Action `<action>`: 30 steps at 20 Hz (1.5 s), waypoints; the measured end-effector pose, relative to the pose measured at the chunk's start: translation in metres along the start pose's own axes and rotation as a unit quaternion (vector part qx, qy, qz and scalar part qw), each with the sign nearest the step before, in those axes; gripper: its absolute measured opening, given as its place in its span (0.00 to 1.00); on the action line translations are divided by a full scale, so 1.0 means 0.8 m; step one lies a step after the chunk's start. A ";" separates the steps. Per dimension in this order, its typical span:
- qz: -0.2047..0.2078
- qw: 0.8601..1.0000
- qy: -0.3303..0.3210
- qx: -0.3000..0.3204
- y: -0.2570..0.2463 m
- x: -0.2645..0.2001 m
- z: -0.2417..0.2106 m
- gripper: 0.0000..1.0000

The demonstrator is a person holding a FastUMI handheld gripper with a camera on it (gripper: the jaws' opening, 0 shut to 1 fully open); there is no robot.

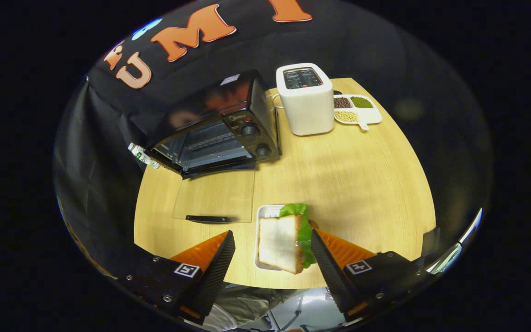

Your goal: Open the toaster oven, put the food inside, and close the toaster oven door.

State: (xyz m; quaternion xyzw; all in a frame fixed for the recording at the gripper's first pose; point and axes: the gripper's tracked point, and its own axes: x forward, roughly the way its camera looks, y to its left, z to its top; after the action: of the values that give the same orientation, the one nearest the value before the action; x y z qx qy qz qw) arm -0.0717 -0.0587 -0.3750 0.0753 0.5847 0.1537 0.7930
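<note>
A black toaster oven (pixel 228 124) stands at the back left of the wooden table (pixel 362 184). Its glass door (pixel 215 198) is swung all the way down, flat over the table, with the dark handle (pixel 210 219) at its near end. A sandwich (pixel 281 242) of white bread and green lettuce sits on a small white tray (pixel 263 213) near the table's front edge. My gripper (pixel 271 234) is open, one finger on each side of the sandwich. The right finger is close against the lettuce and the left finger stands apart from the bread.
A white pop-up toaster (pixel 305 99) stands to the right of the oven. Behind it lies a white divided dish (pixel 357 109) of beans and grains. A small labelled object (pixel 143 156) lies at the oven's left corner. The table's front edge runs just below the tray.
</note>
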 end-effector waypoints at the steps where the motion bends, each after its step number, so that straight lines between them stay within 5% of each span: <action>1: 0.001 1.000 0.009 0.010 -0.007 0.003 -0.005 0.99; 11: 0.023 0.996 0.066 0.050 -0.029 0.072 -0.028 0.95; 16: 0.026 0.994 0.088 0.066 -0.039 0.095 -0.038 0.62; 21: 0.038 0.992 0.087 0.086 -0.035 0.090 -0.036 0.47; 24: 0.028 0.992 0.080 0.091 -0.028 0.079 -0.028 0.27; 30: 0.009 0.997 0.048 0.062 -0.008 0.036 -0.001 0.23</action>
State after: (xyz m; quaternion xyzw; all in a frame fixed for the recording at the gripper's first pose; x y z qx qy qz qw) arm -0.0634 -0.0556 -0.4028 0.1219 0.6299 0.1283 0.7563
